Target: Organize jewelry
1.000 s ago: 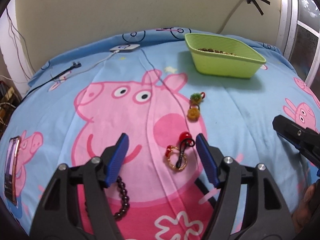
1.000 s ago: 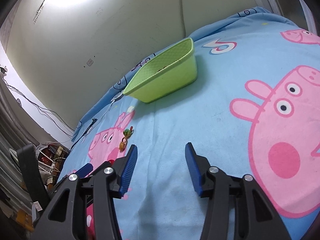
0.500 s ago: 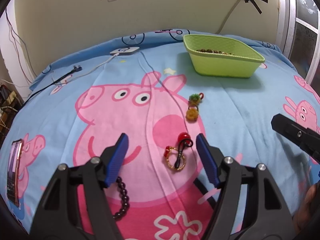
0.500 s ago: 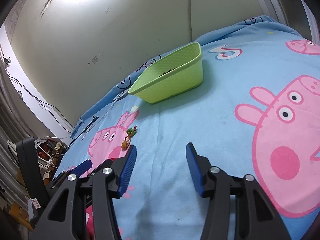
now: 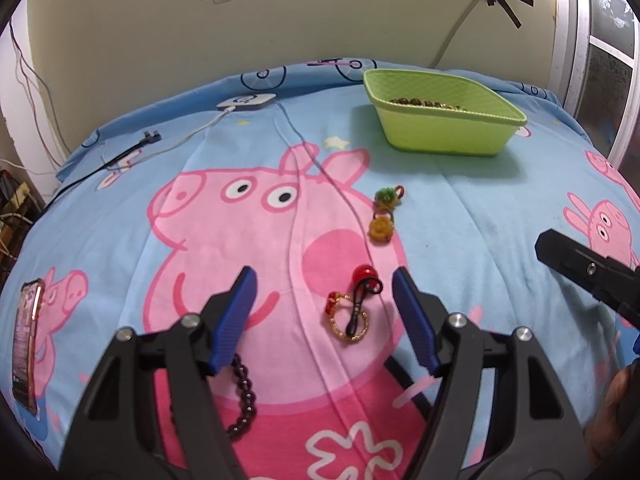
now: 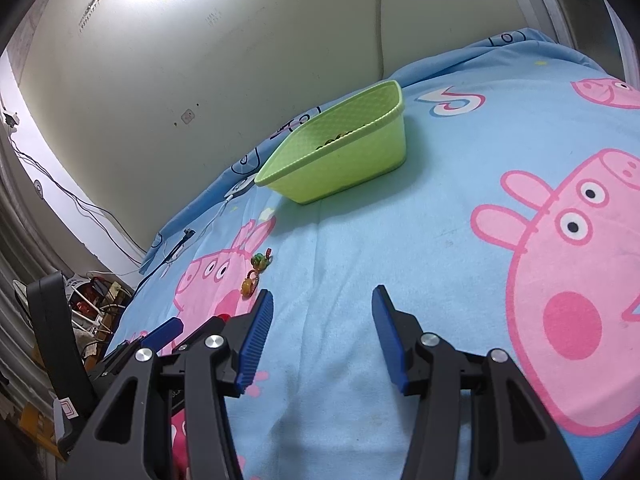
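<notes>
Our left gripper (image 5: 324, 300) hangs above the blanket (image 5: 460, 216) with its blue pads spread wide and nothing between them. Just ahead of the gap, near the right pad, we see a gold ring (image 5: 349, 322) of small beads lying flat, with a black loop (image 5: 362, 298) across it and a red bead (image 5: 363, 271) at the loop's far end. Farther on lie an orange charm (image 5: 380, 229) and a green charm (image 5: 386, 196), close to each other. Under our left finger a dark bead bracelet (image 5: 242, 396) curls on the cloth, partly hidden. At the far side sits the green basket (image 5: 440, 136), and we make out brown and gold beads inside it, low behind the near wall. A phone (image 5: 26, 340) lies at the left edge, and a white charger (image 5: 247, 101) with its cable rests near the wall. Part of our right gripper (image 5: 588, 270) shows at the right edge.

From the right wrist view, our right gripper (image 6: 322, 316) is partly open and holds nothing; only bare blanket (image 6: 400, 240) shows between the pads. The basket (image 6: 344, 168) stands well ahead, tilted in this view, with a few beads showing over its rim. The orange charm (image 6: 248, 286) and green charm (image 6: 260, 260) lie to the left of the pads. A blue pad of our left gripper (image 6: 162, 332) shows low on the left.
</notes>
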Demonstrator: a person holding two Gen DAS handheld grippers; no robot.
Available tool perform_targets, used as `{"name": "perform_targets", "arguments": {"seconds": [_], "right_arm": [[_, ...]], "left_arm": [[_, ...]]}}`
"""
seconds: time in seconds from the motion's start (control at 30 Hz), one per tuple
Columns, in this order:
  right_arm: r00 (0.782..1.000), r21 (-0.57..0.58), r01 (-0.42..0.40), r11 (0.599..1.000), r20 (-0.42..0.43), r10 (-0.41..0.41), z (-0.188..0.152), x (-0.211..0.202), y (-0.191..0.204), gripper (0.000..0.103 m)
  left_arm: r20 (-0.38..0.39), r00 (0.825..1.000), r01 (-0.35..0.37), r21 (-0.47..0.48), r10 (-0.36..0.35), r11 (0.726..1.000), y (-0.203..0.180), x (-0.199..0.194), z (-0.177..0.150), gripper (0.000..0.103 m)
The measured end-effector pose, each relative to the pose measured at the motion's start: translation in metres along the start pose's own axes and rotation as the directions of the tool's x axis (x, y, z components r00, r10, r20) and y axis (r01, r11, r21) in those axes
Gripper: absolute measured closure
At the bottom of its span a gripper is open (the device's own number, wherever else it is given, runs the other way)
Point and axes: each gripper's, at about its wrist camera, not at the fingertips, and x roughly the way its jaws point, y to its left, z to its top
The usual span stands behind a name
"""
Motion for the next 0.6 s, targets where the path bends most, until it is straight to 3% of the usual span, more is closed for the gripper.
{"name": "perform_targets", "arguments": {"seconds": [0.6], "right_arm": [[1.000,0.002,-0.002,1.000,-0.002,0.002,0.0001,0.0002,-0.0019,0.070]], "left_arm": [[0.000,1.000,-0.002,-0.002,0.002,1.000,0.0000,-0.0003,0.0001,0.036]]}}
